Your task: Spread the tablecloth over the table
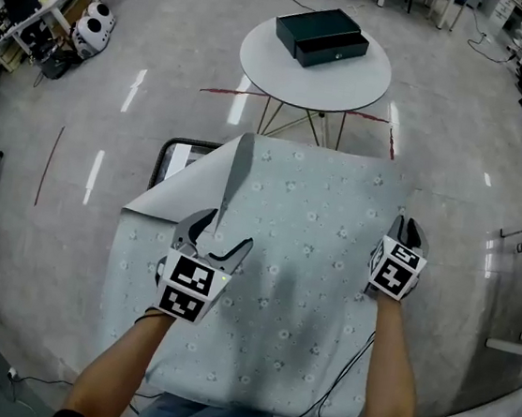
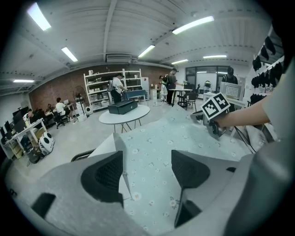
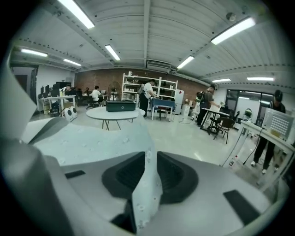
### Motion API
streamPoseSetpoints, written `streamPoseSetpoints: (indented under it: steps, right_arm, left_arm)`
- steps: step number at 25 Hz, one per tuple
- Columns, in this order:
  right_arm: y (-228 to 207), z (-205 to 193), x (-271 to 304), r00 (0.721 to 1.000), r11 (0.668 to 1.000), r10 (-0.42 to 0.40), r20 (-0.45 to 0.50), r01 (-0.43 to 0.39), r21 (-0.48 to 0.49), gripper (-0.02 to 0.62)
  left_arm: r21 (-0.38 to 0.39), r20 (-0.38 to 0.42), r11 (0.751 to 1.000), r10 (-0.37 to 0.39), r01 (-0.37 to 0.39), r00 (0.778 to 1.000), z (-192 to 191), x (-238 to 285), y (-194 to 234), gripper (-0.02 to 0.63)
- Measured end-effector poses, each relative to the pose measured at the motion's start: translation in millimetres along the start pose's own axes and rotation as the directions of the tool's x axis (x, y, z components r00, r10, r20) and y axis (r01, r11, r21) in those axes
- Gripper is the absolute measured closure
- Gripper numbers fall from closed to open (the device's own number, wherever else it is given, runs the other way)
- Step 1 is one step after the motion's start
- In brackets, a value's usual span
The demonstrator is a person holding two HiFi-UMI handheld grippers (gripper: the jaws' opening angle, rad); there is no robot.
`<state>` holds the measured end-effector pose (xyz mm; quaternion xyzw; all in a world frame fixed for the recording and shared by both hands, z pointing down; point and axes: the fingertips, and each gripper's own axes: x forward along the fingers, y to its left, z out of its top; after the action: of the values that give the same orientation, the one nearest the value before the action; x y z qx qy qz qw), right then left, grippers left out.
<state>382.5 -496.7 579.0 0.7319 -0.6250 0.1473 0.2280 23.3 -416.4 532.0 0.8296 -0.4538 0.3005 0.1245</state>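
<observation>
Currently looking down on a pale tablecloth point(image 1: 312, 256) with a small flower print, draped over most of the surface point(image 1: 168, 150), with only a dark corner of that surface bare at the far left. Folded back at that far-left corner, showing a plain white underside, and creased into a narrow raised strip running away from the near side.

Holding the left gripper point(image 1: 227, 230) above the left part of the cloth, pointed down and away, right at the near end of that raised strip. With its fingers point(image 2: 108, 177) wide apart and nothing clamped: only the flat cloth below, and the crease passing just beside the left finger.

Holding the right gripper point(image 1: 410, 226) at the cloth's right edge, well apart from the left one. With its fingers point(image 3: 173, 177) nearly together, pinching a thin upright fold of the cloth's edge between the pads; rising from that pinch as a ridge toward the far right corner.

Beyond the cloth, seeing a round white table point(image 1: 259, 70) on thin legs, carrying a dark flat box point(image 1: 322, 36). Farther off, white shelves point(image 2: 115, 87) against a brick wall point(image 2: 60, 90), with several people point(image 2: 171, 85) standing or sitting near them.
</observation>
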Motion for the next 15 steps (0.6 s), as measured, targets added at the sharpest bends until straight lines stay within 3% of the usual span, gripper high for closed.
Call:
streamPoseSetpoints:
  steps: [3,9,15]
  right_arm:
    - [-2.8,6.7,-14.0,1.000,1.000,-0.004,0.022,0.004,0.006,0.497]
    - [43.4,25.1,-55.7,0.992,0.991,0.086,0.093,-0.076,-0.111,0.457]
    - [91.9,37.9,-103.3,0.975,0.978,0.166,0.148,-0.143,-0.154,0.456]
  left_arm:
    - [0.001,0.010,1.000,-0.004,0.004,1.000,1.8,-1.7,-1.9,0.273]
    - [0.030,-0.011,0.999,0.030,-0.030,0.999,-16.8,-26.7,22.7,0.273]
    - [0.164,-0.062,0.986,0.042,-0.031,0.997,-46.3,-46.1,63.4,0.273]
